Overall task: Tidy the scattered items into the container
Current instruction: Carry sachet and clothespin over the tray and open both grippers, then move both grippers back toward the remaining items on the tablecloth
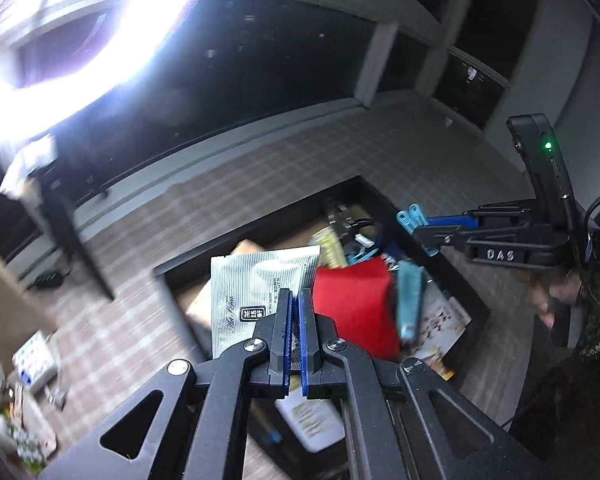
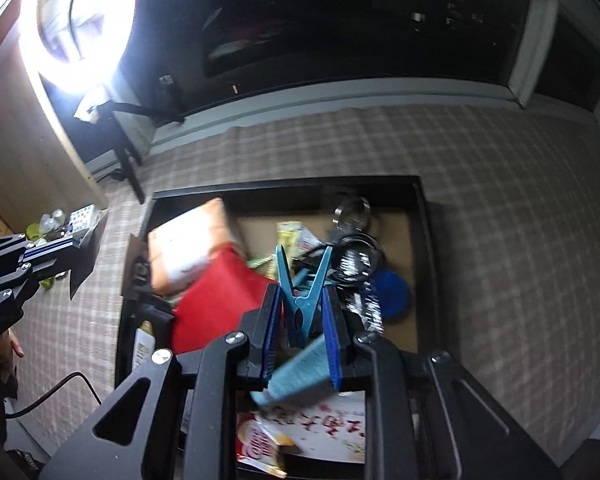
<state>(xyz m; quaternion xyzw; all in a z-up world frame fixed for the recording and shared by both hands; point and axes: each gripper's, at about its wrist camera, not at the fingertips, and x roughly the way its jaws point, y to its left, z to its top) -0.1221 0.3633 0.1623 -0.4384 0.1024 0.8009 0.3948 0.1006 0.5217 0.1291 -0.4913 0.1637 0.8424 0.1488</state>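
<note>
Black linkage arms and blue-padded fingers fill the foreground as the left gripper (image 1: 295, 300) hangs clenched on a thin white striped sachet (image 1: 256, 296), the packet standing up beyond its fingertips and hiding part of the black container (image 1: 470, 292) below. The right gripper (image 2: 302, 300) pinches a teal clothespin (image 2: 300, 292) between its pads, the peg's two legs splayed in a V past the fingertips; a blurred teal piece hangs under the fingers, and its nature cannot be told. Directly beyond both sets of fingers lies the container on the checked tablecloth (image 2: 500, 208), already crowded with a red cloth (image 2: 216, 300), an orange-edged packet (image 2: 188, 240), dark cables (image 2: 352, 256) and a blue lid (image 2: 392, 292). The step in hand appears to be delivery: both loads are over the box. The next move likely calls for lowering each load and releasing it within the walls, clear of the rim.
</note>
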